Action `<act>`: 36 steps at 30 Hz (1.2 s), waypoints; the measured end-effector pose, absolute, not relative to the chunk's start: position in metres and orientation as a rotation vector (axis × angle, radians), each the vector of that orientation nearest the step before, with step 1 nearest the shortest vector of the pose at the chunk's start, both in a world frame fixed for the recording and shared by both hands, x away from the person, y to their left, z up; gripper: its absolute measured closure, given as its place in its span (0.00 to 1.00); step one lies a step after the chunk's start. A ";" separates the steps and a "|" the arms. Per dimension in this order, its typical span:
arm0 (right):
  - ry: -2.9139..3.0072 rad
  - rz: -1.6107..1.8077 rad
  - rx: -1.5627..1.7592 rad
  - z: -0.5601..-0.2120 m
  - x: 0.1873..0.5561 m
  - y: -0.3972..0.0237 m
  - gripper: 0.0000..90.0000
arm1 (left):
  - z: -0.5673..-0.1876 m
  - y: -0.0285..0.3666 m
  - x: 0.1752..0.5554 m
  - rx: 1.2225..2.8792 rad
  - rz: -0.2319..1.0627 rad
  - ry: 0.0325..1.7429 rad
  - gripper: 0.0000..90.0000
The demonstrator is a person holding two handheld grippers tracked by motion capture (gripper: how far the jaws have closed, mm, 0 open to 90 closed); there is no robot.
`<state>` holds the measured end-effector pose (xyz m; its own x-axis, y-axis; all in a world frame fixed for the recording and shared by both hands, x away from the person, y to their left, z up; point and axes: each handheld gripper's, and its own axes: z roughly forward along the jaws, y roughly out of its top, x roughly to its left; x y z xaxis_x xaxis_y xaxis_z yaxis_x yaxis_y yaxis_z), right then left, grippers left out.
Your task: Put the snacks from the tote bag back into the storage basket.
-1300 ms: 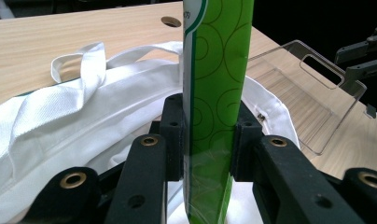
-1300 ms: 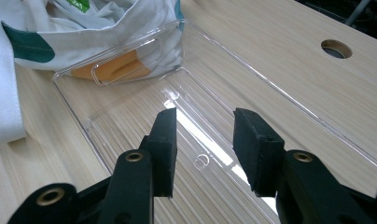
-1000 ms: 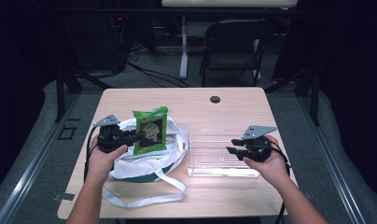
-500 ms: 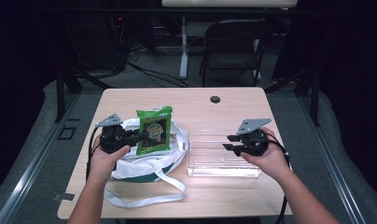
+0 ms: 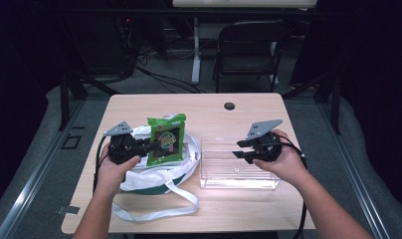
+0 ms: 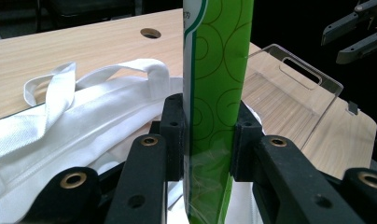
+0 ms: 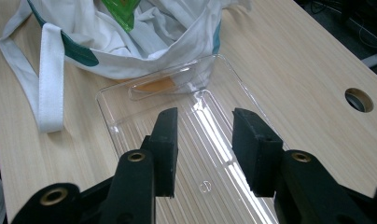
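A green snack packet (image 5: 165, 139) stands upright over the white cloth bag (image 5: 154, 172) at the table's left. My left gripper (image 5: 147, 145) is shut on the packet (image 6: 214, 116), its pads pressing both faces. The bag has green trim and loose white straps (image 7: 51, 74). To the right lies a clear plastic tray (image 5: 236, 172). Above the tray (image 7: 200, 135) hovers my right gripper (image 5: 237, 148), open with nothing between its jaws; they have just been opening further. That gripper (image 6: 352, 35) also appears far off in the left gripper view.
The light wooden table (image 5: 209, 112) has a round cable hole (image 5: 230, 106) near its far edge. A black folding chair (image 5: 251, 50) and cables stand on the floor beyond. A bag strap (image 5: 164, 206) trails toward the table's near edge.
My right gripper has risen above the tray and its jaws stand a bit wider. The left gripper and the packet have stayed in place.
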<state>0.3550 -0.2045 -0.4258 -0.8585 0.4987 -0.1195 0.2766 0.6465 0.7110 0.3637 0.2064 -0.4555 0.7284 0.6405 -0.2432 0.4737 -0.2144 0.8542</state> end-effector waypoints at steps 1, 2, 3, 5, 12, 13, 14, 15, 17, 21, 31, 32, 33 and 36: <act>2.568 1.025 0.618 -0.425 0.355 -0.203 0.67 | -0.455 0.206 0.364 1.864 0.196 0.863 0.80; 2.569 1.020 0.613 -0.424 0.355 -0.202 0.67 | -0.455 0.206 0.364 1.864 0.196 0.863 0.80; 2.570 1.021 0.609 -0.423 0.355 -0.201 0.67 | -0.455 0.206 0.363 1.866 0.194 0.861 0.80; 2.580 1.007 0.596 -0.421 0.355 -0.199 0.68 | -0.455 0.205 0.363 1.868 0.194 0.855 0.80; 2.589 0.998 0.566 -0.418 0.359 -0.192 0.68 | -0.455 0.200 0.363 1.882 0.187 0.839 0.80; 2.587 1.008 0.572 -0.419 0.359 -0.190 0.68 | -0.455 0.200 0.363 1.884 0.189 0.837 0.80; 2.593 0.998 0.561 -0.418 0.360 -0.190 0.68 | -0.455 0.199 0.362 1.885 0.189 0.834 0.80; 2.593 0.993 0.555 -0.418 0.361 -0.188 0.68 | -0.455 0.198 0.362 1.886 0.189 0.834 0.80; 2.599 0.998 0.548 -0.418 0.362 -0.185 0.68 | -0.455 0.197 0.362 1.887 0.192 0.826 0.80; 2.612 0.978 0.514 -0.414 0.364 -0.180 0.68 | -0.452 0.196 0.360 1.882 0.190 0.825 0.80; 2.645 0.937 0.408 -0.395 0.368 -0.168 0.68 | -0.447 0.191 0.356 1.876 0.203 0.785 0.80; 2.651 0.924 0.399 -0.393 0.368 -0.167 0.68 | -0.447 0.191 0.356 1.876 0.202 0.785 0.81; 2.651 0.929 0.395 -0.392 0.368 -0.166 0.68 | -0.447 0.190 0.356 1.879 0.200 0.781 0.81; 2.655 0.915 0.380 -0.389 0.369 -0.164 0.68 | -0.447 0.190 0.356 1.875 0.198 0.780 0.81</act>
<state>0.3695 -0.1636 -0.3886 -0.9180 0.3429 -0.1992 0.1474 0.7613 0.6314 0.3558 0.1897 -0.4473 0.7741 0.5967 -0.2114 0.4236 -0.2400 0.8735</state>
